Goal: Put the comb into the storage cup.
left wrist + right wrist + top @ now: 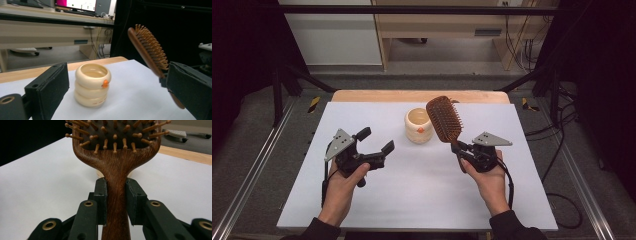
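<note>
The wooden paddle hairbrush (pixel 444 119) stands raised above the white table (pixel 362 210), its handle clamped between the jaws of the right gripper (pixel 463 151), likely so its head can be steered toward the cream ringed cup (pixel 419 125) just beside it. The left gripper (pixel 376 140) hovers wide open and empty, leaving room.

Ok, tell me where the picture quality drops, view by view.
High view: even light on the table, dark surrounds, soft shadow under the left gripper. Left gripper view: near jaws blurred, cup fairly sharp, hairbrush slightly soft. Right gripper view: the right gripper grips the handle, sharp grain; background soft.
</note>
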